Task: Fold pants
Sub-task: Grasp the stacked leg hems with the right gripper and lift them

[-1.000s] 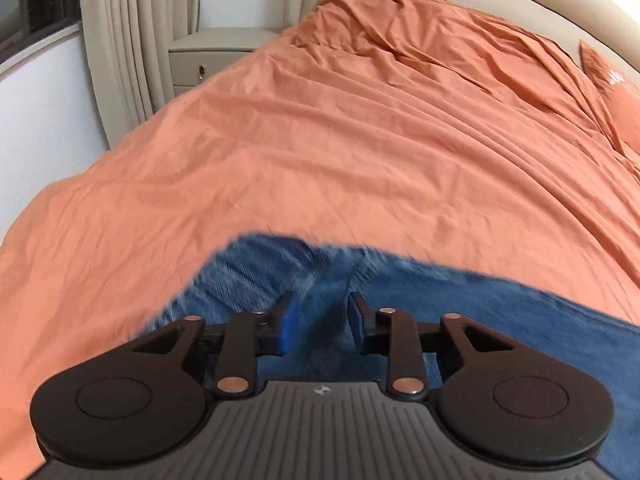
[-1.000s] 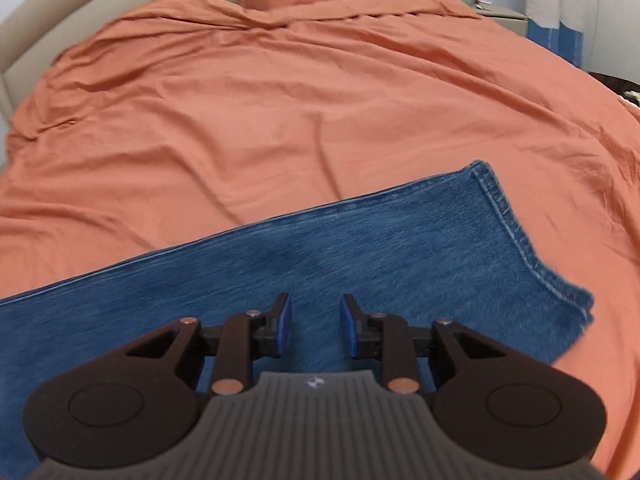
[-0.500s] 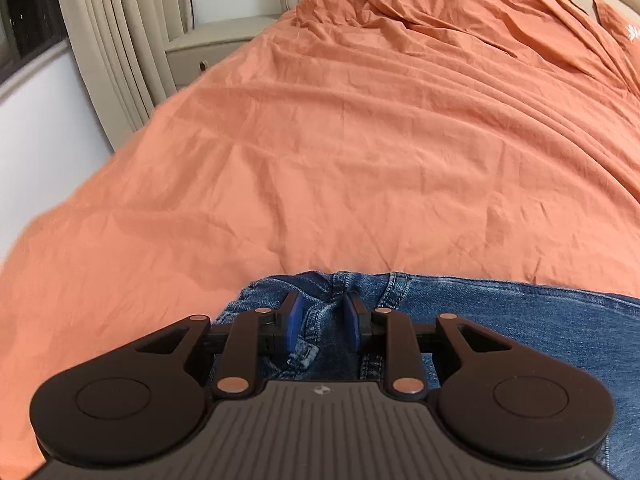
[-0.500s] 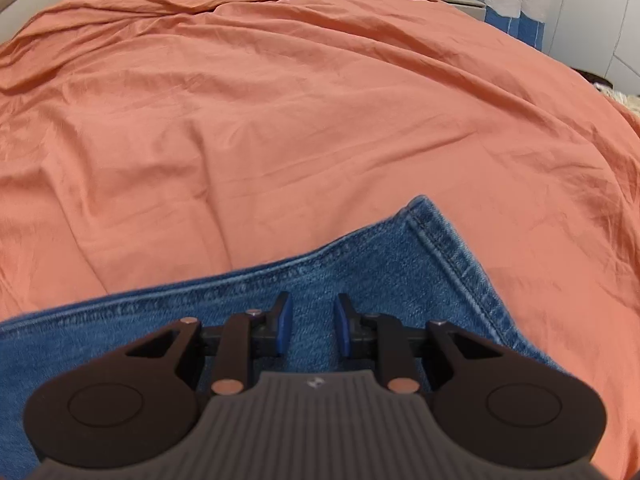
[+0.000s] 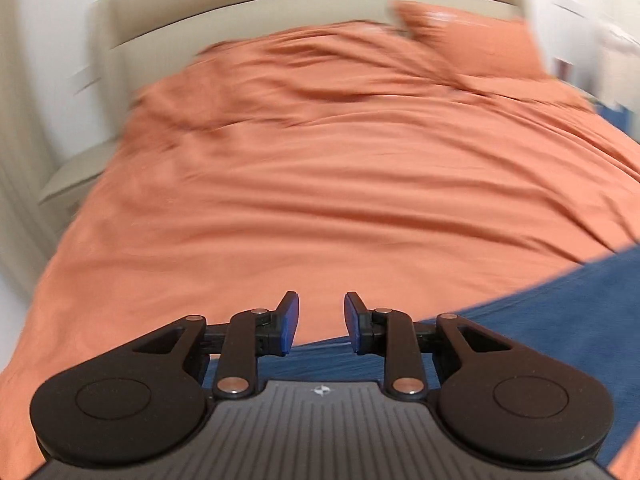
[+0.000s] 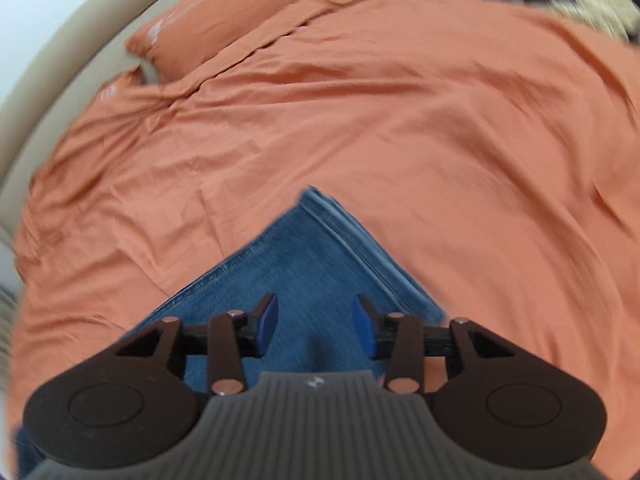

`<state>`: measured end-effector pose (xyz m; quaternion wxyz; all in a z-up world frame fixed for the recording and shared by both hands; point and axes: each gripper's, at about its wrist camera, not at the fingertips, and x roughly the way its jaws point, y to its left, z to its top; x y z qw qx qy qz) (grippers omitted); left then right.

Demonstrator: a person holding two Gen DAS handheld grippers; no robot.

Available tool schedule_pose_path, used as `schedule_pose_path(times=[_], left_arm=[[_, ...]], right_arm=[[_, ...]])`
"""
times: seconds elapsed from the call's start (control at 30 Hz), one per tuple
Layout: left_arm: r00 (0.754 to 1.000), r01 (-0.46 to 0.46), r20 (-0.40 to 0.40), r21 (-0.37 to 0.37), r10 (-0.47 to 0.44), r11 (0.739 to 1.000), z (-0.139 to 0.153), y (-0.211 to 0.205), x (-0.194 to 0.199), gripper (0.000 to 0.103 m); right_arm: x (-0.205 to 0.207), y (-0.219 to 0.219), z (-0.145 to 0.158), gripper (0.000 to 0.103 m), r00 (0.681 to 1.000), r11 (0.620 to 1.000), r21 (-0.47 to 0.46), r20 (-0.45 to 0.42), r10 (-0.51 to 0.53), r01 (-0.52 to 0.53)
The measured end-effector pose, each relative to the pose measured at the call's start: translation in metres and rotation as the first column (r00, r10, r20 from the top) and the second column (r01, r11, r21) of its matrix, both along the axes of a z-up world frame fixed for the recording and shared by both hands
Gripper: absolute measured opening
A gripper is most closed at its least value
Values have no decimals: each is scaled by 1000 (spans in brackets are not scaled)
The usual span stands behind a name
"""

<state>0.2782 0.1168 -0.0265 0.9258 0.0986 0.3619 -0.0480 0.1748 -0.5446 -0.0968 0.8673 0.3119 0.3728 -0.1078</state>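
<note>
Hovering both tongs over the jeans (image 6: 320,264), which lie flat on the orange duvet (image 6: 400,128). My right gripper (image 6: 316,322) sits nearest the hem corner; its jaws have just been opening, nothing between them. My left gripper (image 5: 318,322) is spread and empty; the denim runs off to its right.

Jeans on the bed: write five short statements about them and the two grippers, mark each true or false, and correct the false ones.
1. The jeans lie on an orange bedspread. True.
2. The left gripper is clamped on denim. False: its pads stand apart with nothing between them, over the bedspread at the denim's edge.
3. The right gripper has a clear gap between its pads. True: its jaws have just been opening, with nothing between them.
4. The hem corner in the right wrist view points toward the gripper. False: it points away, up the bed.
5. An orange pillow lies by the headboard. True.
</note>
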Motion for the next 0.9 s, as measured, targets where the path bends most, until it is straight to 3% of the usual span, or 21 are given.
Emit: schedule_pose_path(times=[0.2, 0.4, 0.6, 0.77, 0.9], left_arm=[[970, 243, -22, 28, -242, 970, -31, -125, 6, 32], [928, 368, -74, 19, -366, 929, -81, -192, 17, 32], [906, 407, -120, -26, -407, 913, -120, -232, 40, 32], [918, 378, -122, -7, -377, 926, -145, -247, 59, 33], [927, 360, -112, -10, -358, 933, -147, -251, 66, 37]], right_arm=[[-45, -36, -33, 40, 994, 976, 195, 25, -103, 96], [-47, -53, -70, 39, 989, 932, 343, 49, -140, 115], [-41, -60, -86, 26, 986, 923, 375, 98, -136, 90], [-38, -67, -98, 15, 982, 907, 412, 122, -142, 80], [-36, -66, -97, 8, 983, 922, 381, 139, -122, 60]])
